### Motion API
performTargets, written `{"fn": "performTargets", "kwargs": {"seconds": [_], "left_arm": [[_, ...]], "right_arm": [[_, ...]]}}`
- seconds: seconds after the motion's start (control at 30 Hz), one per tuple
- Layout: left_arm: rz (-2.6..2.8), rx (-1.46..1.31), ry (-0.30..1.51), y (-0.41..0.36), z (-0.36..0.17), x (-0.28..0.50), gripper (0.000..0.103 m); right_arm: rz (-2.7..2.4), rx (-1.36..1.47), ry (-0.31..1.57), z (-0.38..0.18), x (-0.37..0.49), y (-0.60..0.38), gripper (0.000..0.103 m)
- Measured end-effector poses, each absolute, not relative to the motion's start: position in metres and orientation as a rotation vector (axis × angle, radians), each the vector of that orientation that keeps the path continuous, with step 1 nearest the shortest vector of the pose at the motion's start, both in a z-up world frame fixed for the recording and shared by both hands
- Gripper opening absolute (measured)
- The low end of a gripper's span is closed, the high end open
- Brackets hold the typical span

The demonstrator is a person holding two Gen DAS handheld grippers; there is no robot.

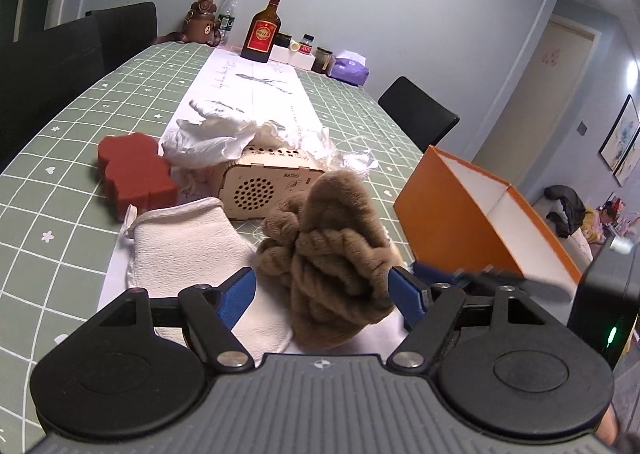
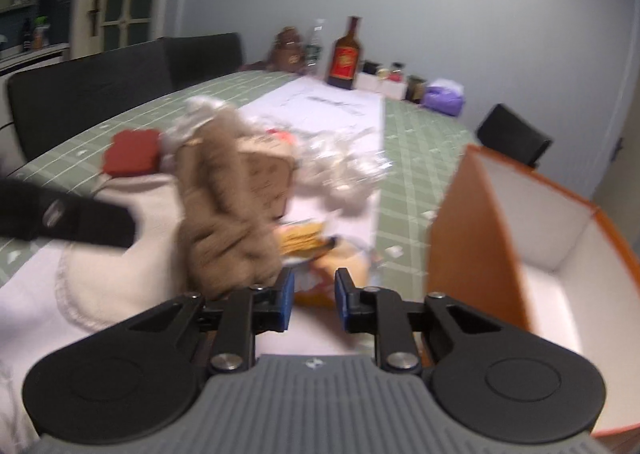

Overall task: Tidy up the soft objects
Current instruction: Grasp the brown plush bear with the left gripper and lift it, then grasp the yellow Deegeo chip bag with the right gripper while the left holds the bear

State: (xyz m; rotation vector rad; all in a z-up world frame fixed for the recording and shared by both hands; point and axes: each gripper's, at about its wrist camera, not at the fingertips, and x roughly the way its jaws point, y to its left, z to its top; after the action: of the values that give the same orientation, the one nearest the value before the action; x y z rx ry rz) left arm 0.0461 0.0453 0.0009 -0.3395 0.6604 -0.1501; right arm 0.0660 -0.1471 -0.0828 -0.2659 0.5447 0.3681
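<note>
A brown plush cloth (image 1: 332,250) lies bunched on the table between the blue pads of my left gripper (image 1: 322,294), which is open around it without clamping. It rests partly on a white towel mitt (image 1: 188,242). A red sponge (image 1: 136,170) and crumpled white plastic (image 1: 208,138) lie beyond. An orange box (image 1: 480,214) with a white inside stands at the right. In the blurred right wrist view, my right gripper (image 2: 314,300) is open and empty, just right of the brown cloth (image 2: 224,222) and left of the orange box (image 2: 476,230). The left gripper's finger (image 2: 72,220) shows at the left.
A wooden radio (image 1: 268,182) sits behind the brown cloth. A snack packet (image 2: 308,242) lies ahead of the right gripper. Bottles (image 1: 262,30), small jars and a purple tissue pack (image 1: 348,68) stand at the table's far end. Black chairs (image 1: 420,116) surround the green checked table (image 1: 60,158).
</note>
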Motion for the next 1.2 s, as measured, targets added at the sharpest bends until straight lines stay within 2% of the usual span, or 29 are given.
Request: {"fn": "performTargets", "kwargs": {"seconds": [0.4, 0.5, 0.6, 0.63, 0.67, 0.7, 0.8, 0.87, 1.03, 1.13, 1.2], "left_arm": [[-0.072, -0.350, 0.730, 0.051, -0.024, 0.075, 0.090], [-0.073, -0.427, 0.735, 0.062, -0.031, 0.083, 0.090], [-0.056, -0.472, 0.712, 0.067, -0.040, 0.088, 0.089], [-0.051, -0.478, 0.721, 0.067, -0.043, 0.091, 0.089], [-0.051, -0.482, 0.728, 0.066, -0.046, 0.092, 0.084], [-0.051, -0.481, 0.736, 0.065, -0.048, 0.094, 0.075], [-0.047, -0.451, 0.736, 0.062, -0.051, 0.094, 0.057], [-0.042, -0.429, 0.698, 0.061, -0.047, 0.090, 0.053], [0.000, -0.320, 0.575, 0.057, -0.028, 0.078, 0.051], [0.015, -0.289, 0.574, 0.058, -0.025, 0.078, 0.051], [0.021, -0.293, 0.586, 0.060, -0.027, 0.078, 0.051]], "right_arm": [[0.510, -0.227, 0.549, -0.088, 0.044, -0.123, 0.021], [0.499, -0.235, 0.549, -0.089, 0.046, -0.126, 0.022], [0.473, -0.243, 0.556, -0.091, 0.050, -0.128, 0.029], [0.461, -0.240, 0.555, -0.091, 0.051, -0.129, 0.036], [0.449, -0.236, 0.550, -0.091, 0.052, -0.131, 0.043], [0.435, -0.234, 0.546, -0.090, 0.054, -0.131, 0.045], [0.389, -0.241, 0.533, -0.091, 0.059, -0.132, 0.057], [0.367, -0.230, 0.541, -0.091, 0.065, -0.131, 0.069], [0.323, -0.073, 0.613, -0.089, 0.080, -0.131, 0.070], [0.311, 0.025, 0.665, -0.091, 0.089, -0.124, 0.069], [0.288, 0.045, 0.687, -0.096, 0.093, -0.117, 0.063]]}}
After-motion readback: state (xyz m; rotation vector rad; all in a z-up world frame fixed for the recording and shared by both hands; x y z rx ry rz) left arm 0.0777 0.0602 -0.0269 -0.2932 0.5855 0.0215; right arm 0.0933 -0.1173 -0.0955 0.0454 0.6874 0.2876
